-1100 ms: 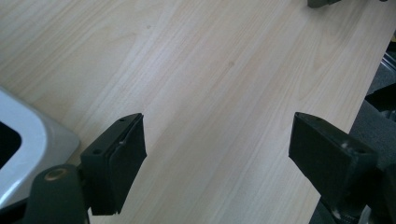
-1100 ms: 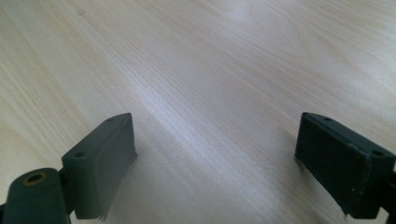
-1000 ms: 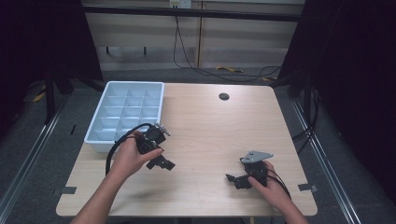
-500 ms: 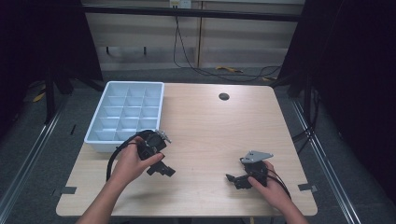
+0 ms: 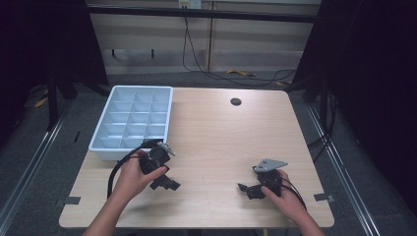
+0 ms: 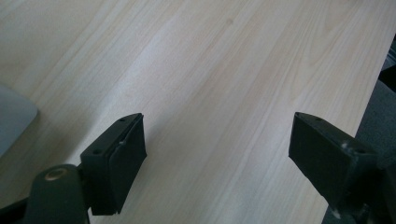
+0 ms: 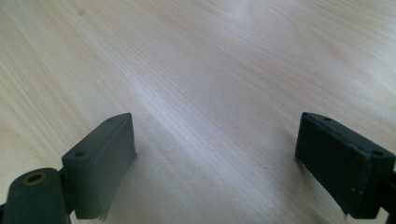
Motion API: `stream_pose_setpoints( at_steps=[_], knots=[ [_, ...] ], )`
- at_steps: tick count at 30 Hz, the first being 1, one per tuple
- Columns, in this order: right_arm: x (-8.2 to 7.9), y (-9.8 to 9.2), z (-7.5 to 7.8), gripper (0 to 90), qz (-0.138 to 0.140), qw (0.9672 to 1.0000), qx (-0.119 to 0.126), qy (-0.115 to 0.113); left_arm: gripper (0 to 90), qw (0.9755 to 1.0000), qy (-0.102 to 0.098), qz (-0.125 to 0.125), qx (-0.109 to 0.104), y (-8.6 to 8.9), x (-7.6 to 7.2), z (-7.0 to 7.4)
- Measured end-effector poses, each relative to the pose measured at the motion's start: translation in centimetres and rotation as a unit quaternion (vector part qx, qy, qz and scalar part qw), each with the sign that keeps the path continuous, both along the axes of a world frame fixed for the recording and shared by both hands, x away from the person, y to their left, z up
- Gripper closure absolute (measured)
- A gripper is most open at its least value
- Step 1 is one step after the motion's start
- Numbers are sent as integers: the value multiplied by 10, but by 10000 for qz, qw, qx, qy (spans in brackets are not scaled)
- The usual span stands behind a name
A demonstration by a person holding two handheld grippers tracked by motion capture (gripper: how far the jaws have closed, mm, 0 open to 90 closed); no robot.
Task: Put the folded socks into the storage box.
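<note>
1. High view: left gripper (image 5: 166, 183) has drifted back from the compartment tray (image 5: 114, 147), now just behind it; right gripper (image 5: 249, 189) unmoved, well apart.
2. Left gripper view: jaws wide, empty; tray corner (image 6: 14, 116) left.
3. Right gripper view: jaws wide, empty over bare table (image 7: 210, 70); nothing picked yet.

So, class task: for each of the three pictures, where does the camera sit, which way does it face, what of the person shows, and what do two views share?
High view: above the person's side, facing forward and down on the table and divided tray; both forearms, left gripper, right gripper.
Left gripper view: rides the left gripper, facing low across the wood between its open jaws.
Right gripper view: rides the right gripper, likewise facing bare wood, jaws open.
Shared: both gripper views see the same pale tabletop.
</note>
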State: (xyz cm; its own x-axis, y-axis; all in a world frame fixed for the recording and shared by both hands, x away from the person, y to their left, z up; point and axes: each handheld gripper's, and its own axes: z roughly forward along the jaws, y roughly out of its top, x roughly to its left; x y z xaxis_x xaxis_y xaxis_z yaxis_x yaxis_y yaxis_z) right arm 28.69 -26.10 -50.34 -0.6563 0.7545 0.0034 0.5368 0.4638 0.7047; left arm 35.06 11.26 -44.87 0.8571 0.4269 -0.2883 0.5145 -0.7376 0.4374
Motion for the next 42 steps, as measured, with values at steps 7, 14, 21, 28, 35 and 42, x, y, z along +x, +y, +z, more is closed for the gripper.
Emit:
stream_pose_setpoints(
  at_steps=[7, 14, 21, 28, 35, 42],
  knots=[
    [0, 0, 0, 113, -3, 10000, 0, -1, 187, 10000, -51, 62, 9, 12, -4, -6],
    [0, 0, 0, 113, -2, 10000, 0, -1, 187, 9999, -63, 75, 32, 18, -7, -10],
    [0, 0, 0, 113, 0, 10000, 1, -1, 187, 9999, -142, 48, 55, 23, -9, -13],
    [0, 0, 0, 113, -1, 10000, 0, 2, 187, 9998, -161, 18, 99, 32, -14, -18],
    [0, 0, 0, 113, -1, 10000, 0, 1, 187, 9994, -290, 9, 180, 40, -16, -19],
    [0, 0, 0, 113, 0, 10000, 1, 0, 187, 9990, -367, 19, 238, 44, -18, -23]
  ],
)
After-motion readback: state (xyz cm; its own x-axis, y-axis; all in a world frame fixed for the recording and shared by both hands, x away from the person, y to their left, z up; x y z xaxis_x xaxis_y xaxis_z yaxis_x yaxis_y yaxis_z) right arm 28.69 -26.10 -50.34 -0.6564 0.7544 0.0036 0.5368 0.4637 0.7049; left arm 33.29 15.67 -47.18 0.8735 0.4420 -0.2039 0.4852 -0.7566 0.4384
